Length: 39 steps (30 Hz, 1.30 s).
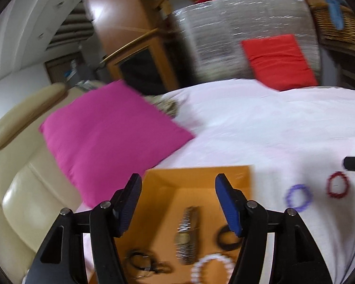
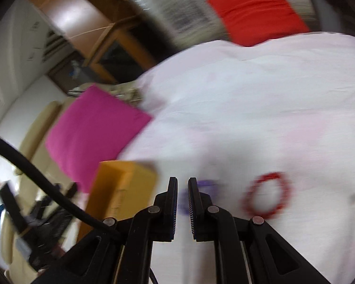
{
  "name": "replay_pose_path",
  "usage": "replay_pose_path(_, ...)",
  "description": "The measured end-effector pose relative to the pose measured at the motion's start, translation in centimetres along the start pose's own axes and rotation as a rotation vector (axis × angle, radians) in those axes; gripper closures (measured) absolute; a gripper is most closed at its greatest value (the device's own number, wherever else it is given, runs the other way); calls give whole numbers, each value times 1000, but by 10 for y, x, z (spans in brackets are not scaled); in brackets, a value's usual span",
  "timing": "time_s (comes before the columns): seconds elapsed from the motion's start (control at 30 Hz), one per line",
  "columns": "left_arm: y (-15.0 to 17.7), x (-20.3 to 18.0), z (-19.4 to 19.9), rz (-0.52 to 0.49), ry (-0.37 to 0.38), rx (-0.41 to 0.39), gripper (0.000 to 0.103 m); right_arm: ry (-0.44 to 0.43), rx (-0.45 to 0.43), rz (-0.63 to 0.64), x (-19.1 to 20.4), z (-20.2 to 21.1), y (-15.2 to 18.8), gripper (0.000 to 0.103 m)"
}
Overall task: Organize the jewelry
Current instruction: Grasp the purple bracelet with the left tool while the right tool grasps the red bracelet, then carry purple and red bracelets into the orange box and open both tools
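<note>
Looking at the purple bead bracelet (image 2: 202, 197), I think it's light and floppy; my right gripper (image 2: 182, 203), pressed together and empty, should pinch its rim.

- Orange box (image 1: 196, 177): open cardboard, standing on the white bed sheet (image 1: 248, 127), beside a pink cushion.
- Metal-band watch (image 1: 186, 234): lies flat in the middle of the box floor.
- White bead bracelet (image 1: 201, 267): in the box, at its near edge.
- Dark bracelet (image 1: 224, 239): in the box, right of the watch.
- Thin dark rings (image 1: 139, 260): left in the box, blurred.
- Purple bracelet (image 1: 298, 197): flat on the sheet, right of the box.
- Red bracelet (image 1: 338, 187): flat on the sheet, just right of the purple one, apart from it.
</note>
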<state>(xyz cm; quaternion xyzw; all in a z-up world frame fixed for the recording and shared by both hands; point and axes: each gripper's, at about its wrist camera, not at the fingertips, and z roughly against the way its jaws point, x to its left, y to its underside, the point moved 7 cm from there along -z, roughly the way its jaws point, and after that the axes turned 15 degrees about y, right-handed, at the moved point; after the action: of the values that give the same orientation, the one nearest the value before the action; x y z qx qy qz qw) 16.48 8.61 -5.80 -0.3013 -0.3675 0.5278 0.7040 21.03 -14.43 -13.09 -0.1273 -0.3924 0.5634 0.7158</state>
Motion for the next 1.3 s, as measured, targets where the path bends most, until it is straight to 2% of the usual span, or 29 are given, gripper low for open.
replay_pose_path(0.13, -6, -53, -5, -70, 85, 18, 38, 152, 62, -17, -46, -13, -3, 91)
replay_pose_path(0.23, -4, -92, -22, -123, 161, 70, 38, 196, 123, -31, -63, -29, -2, 91)
replay_pose_path(0.33, 3, -112, -43, -116, 220, 146, 38, 240, 149, 19, -67, -44, 4, 91)
replay_pose_path(0.6, 24, -128, -84, -69, 290, 281, 38, 306, 81, 212, -54, -43, 6, 93)
replay_pose_path(0.8, 34, -142, -113, -46, 347, 346, 39, 313, 39, 159, -66, -28, -1, 94)
replay_pose_path(0.83, 37, -143, -117, -30, 359, 357, 42, 308, 37, 143, -69, -26, -3, 94)
replay_pose_path(0.87, 40, -144, -120, -14, 373, 367, 53, 303, 37, 132, -71, -25, -5, 94)
replay_pose_path(0.9, 42, -146, -123, 13, 405, 379, 59, 300, 37, 123, -73, -24, -6, 94)
replay_pose_path(0.93, 41, -146, -124, 28, 418, 368, 60, 299, 36, 117, -74, -23, -7, 94)
replay_pose_path(1.03, 39, -150, -124, 31, 447, 360, 83, 294, 39, 100, -77, -23, -8, 94)
replay_pose_path(1.17, 35, -151, -119, 44, 467, 350, 85, 279, 20, 68, -77, -19, -13, 94)
replay_pose_path(1.23, 32, -147, -113, 58, 470, 334, 93, 245, -4, 50, -75, -12, -17, 94)
replay_pose_path(1.3, 24, -141, -104, 76, 471, 307, 94, 219, -33, 39, -71, -5, -22, 94)
